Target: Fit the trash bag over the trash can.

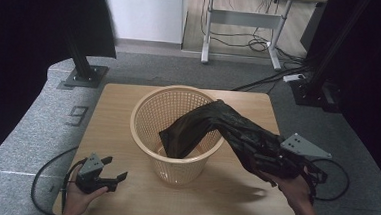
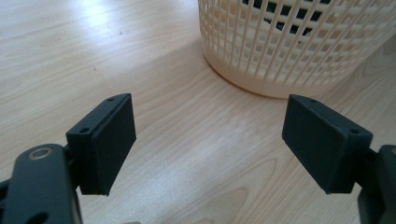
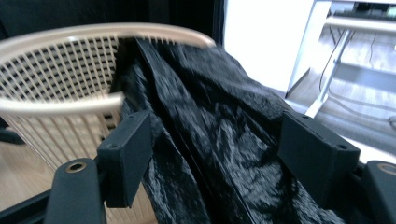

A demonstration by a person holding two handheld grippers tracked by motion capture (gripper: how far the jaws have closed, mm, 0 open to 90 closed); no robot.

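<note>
While our right gripper (image 3: 215, 154) fingers stand apart around the bag (image 1: 212, 126) | bag half draped into the basket (image 1: 148, 110), unlined | left gripper (image 2: 208, 140) idle, fingers apart on the worktop (image 1: 117, 133).

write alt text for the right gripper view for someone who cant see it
A crumpled black plastic bag drapes over the rim of a cream mesh basket and runs down between the right gripper's two open black jaws, whose pads stand clear of it. Behind, a white wall and a desk's legs.
</note>
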